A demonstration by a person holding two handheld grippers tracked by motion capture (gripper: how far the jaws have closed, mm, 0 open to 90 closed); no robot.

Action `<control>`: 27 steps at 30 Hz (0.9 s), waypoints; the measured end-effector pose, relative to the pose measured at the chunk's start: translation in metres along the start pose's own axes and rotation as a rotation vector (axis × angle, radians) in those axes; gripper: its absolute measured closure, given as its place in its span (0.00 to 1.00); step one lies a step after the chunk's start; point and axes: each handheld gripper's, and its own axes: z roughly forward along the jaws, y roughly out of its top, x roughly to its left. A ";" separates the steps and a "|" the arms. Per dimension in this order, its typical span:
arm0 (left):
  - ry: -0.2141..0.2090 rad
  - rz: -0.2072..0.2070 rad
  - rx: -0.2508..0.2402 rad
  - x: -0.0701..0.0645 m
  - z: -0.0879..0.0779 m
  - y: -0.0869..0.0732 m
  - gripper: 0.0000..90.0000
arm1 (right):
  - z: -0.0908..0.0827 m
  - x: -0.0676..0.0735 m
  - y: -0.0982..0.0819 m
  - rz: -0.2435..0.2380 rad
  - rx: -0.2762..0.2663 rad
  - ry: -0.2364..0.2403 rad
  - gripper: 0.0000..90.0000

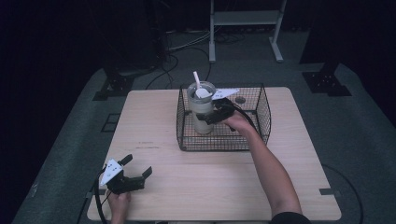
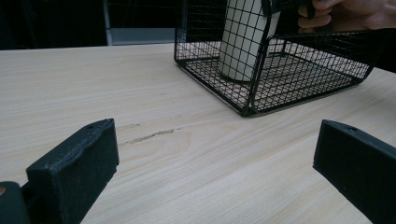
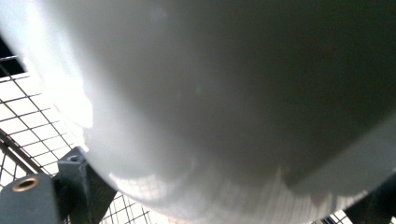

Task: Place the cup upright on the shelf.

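Observation:
A pale tumbler (image 1: 201,109) with a white straw (image 1: 196,78) stands upright in the left part of a black wire basket (image 1: 261,112) on the wooden table (image 1: 210,186). My right gripper (image 1: 208,116) reaches into the basket from the right, shut on the tumbler's side. In the right gripper view the tumbler (image 3: 224,93) sits between the jaws of the right gripper (image 3: 224,191). My left gripper (image 1: 138,166) rests near the table's front left corner, open and holding nothing. In the left gripper view, the left gripper (image 2: 219,154) looks toward the basket (image 2: 303,79) and tumbler (image 2: 240,42).
A scratch (image 1: 144,144) marks the tabletop left of the basket. Behind the table stand a metal frame (image 1: 243,18), floor cables (image 1: 187,44) and black stand bases (image 1: 327,79). Bare tabletop lies between the basket and the front edge.

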 end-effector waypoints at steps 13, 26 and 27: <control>-0.002 0.005 0.002 -0.001 0.000 0.000 0.00 | -0.008 0.002 0.000 -0.010 0.034 -0.020 0.09; -0.002 0.008 0.002 -0.001 0.000 0.000 0.00 | -0.023 0.002 0.003 -0.023 0.053 -0.037 0.11; -0.002 0.008 0.002 -0.001 0.000 0.000 0.00 | -0.025 0.002 0.003 -0.026 0.053 -0.039 0.11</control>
